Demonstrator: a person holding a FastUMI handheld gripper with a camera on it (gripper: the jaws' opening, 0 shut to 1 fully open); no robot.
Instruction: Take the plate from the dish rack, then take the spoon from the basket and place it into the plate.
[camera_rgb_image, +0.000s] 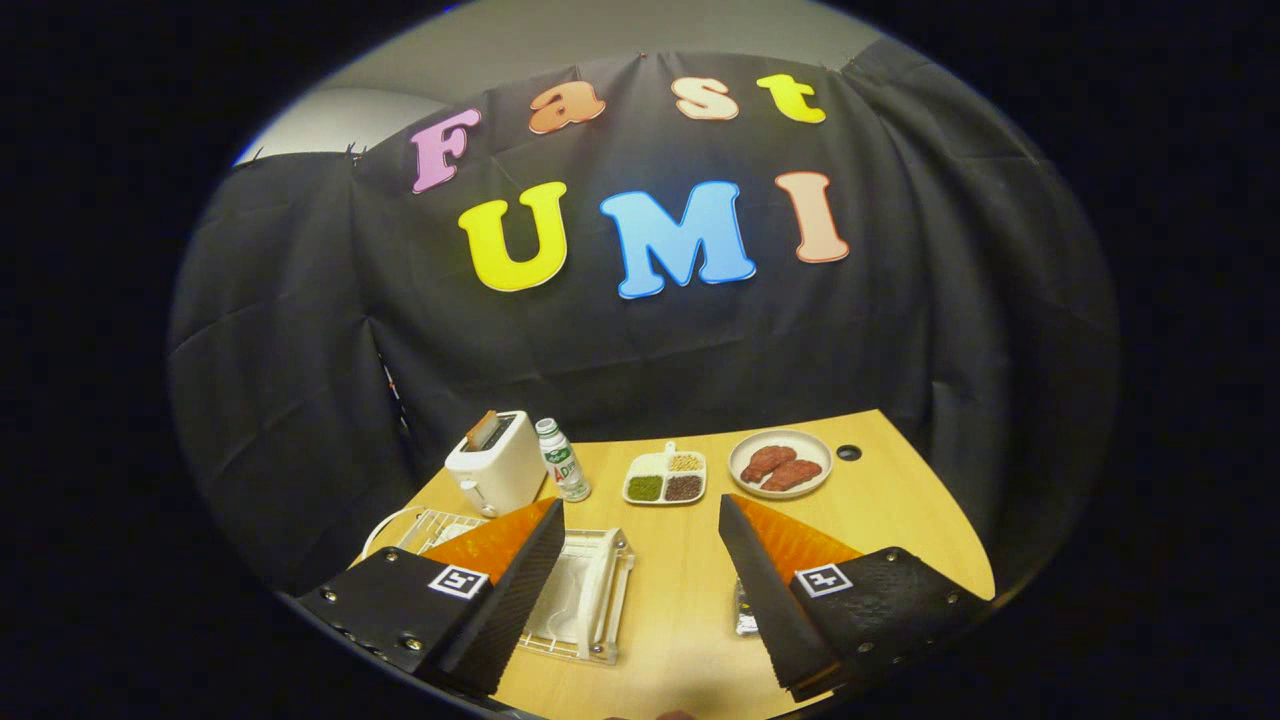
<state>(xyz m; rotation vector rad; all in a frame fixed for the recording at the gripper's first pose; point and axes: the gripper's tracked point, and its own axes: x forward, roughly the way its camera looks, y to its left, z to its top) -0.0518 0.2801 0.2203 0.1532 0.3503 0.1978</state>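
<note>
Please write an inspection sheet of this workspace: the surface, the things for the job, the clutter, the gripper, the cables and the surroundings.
Surface: light wooden table with a dark round hole near its far edge.
Job's things: white wire dish rack on a clear tray, partly behind one finger; a plate in it cannot be told. Basket and spoon: nothing seen for sure; a small clear item lies by the other finger.
Clutter: white toaster with a slice in it, small bottle, divided dish of grains, plate of two meat pieces.
Gripper: gripper open, fingers wide apart above the table, holding nothing.
Cables: a white cord by the rack.
Surroundings: black cloth wall.
</note>
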